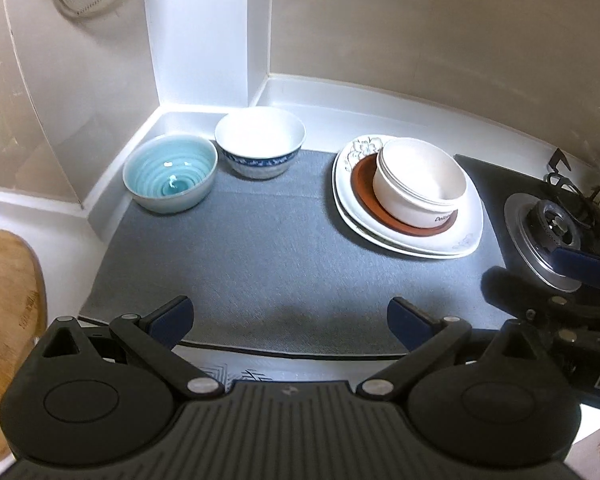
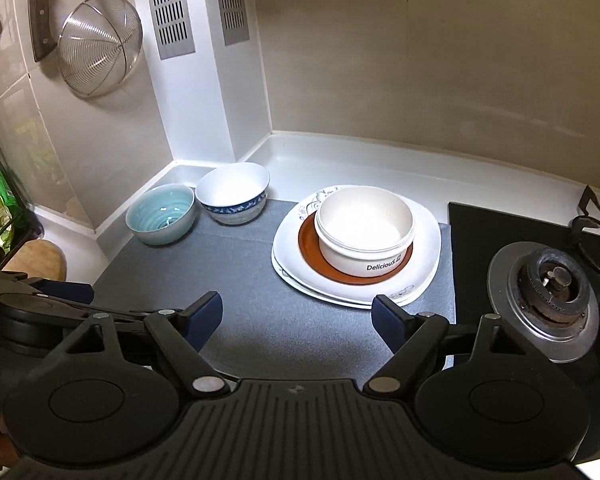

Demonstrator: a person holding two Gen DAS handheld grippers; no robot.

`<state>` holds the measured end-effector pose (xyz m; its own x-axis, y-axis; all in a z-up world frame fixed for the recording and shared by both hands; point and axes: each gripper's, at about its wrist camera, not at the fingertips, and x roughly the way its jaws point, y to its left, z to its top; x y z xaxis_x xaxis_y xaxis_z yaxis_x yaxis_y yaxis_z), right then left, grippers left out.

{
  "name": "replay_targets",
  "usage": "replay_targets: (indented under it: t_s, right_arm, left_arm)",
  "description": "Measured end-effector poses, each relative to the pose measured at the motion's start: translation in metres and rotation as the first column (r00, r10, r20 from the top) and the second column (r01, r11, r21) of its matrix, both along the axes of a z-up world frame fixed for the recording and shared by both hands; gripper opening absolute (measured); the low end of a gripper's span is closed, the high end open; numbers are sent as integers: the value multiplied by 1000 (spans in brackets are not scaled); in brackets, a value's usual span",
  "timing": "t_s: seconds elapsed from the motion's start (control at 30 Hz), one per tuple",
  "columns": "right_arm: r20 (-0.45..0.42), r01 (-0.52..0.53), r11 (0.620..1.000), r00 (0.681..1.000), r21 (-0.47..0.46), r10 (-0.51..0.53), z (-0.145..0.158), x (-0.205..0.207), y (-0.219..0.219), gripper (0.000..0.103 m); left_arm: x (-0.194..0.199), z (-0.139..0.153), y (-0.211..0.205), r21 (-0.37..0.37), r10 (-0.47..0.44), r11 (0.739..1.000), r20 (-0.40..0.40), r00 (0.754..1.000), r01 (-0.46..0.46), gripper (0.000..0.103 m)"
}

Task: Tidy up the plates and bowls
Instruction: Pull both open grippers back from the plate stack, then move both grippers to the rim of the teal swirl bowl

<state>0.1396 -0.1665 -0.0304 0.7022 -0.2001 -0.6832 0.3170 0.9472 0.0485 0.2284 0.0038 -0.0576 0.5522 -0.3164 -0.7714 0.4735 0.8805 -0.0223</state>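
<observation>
Readable text: one word on the cream bowl

The cream bowl (image 2: 365,232), stacked on the plates at about 1 o'clock in the right wrist view, bears "Delicious" in dark letters low on its near wall, followed by a small mark too small to make out. In the left wrist view the same bowl (image 1: 420,184) shows only the start, possibly "Del". At 3 o'clock there, the right gripper's body (image 1: 596,376) carries pale letters, "DA", cut off by the edge.
</observation>
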Motion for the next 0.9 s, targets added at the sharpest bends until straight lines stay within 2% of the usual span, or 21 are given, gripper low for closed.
replay_targets:
  t_s: [0.47, 0.9]
  right_arm:
    - [39, 68, 998, 997, -14, -68, 9, -14, -5, 84]
    - [22, 37, 999, 999, -11, -37, 4, 1, -4, 84]
  left_arm:
    - [-3, 8, -11, 28, -56, 998, 35, 998, 55, 103]
    - [9, 5, -4, 34, -19, 999, 20, 1000, 19, 103]
